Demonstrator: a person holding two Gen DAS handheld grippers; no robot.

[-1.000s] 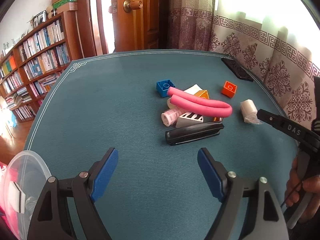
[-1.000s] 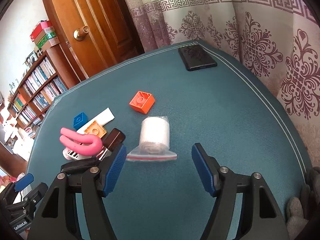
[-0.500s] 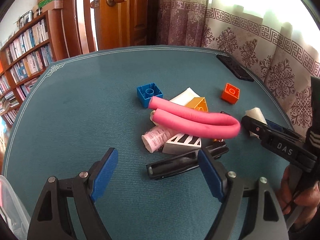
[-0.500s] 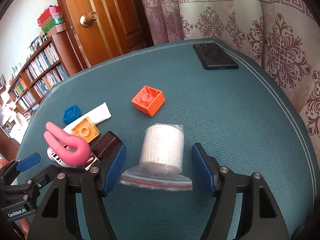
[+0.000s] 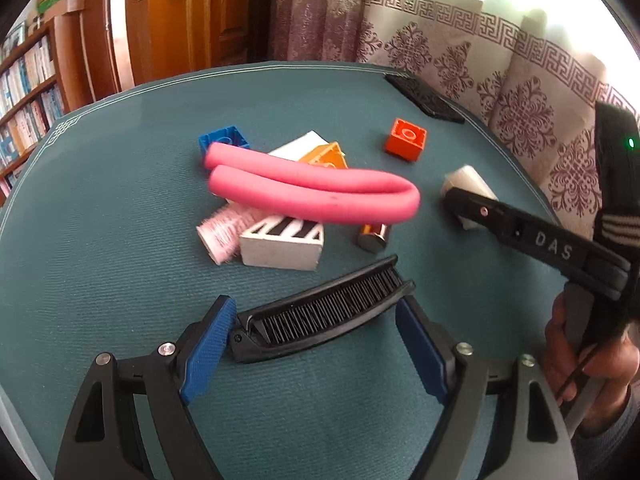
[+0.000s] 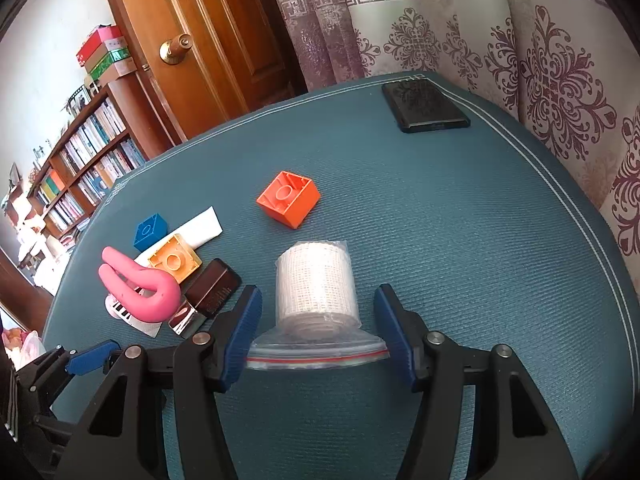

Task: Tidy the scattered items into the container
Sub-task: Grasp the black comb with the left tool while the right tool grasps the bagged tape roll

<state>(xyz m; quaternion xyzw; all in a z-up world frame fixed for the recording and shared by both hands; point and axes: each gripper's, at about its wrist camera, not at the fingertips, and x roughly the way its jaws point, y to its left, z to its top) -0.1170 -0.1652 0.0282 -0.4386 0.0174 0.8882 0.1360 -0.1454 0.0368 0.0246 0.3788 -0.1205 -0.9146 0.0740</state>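
1. The black bristled comb (image 5: 320, 314) is straddled by the wide left tongs (image 5: 316, 344) on the ribbed teal desk (image 5: 100, 240).
2. The bagged gauze roll (image 6: 316, 292) is bracketed by the wide right tongs (image 6: 316, 330).
3. A pink foam tube (image 5: 312, 194) partly hides blocks; no container is seen.

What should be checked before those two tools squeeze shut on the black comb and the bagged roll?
1. Black comb between the left tool fingers: ok.
2. Left tool open: ok.
3. Bagged white roll between the right tool fingers: ok.
4. Right tool open: ok.
5. Pink foam tube apart from the comb: ok.
6. Container within reach: cannot tell, not in view.
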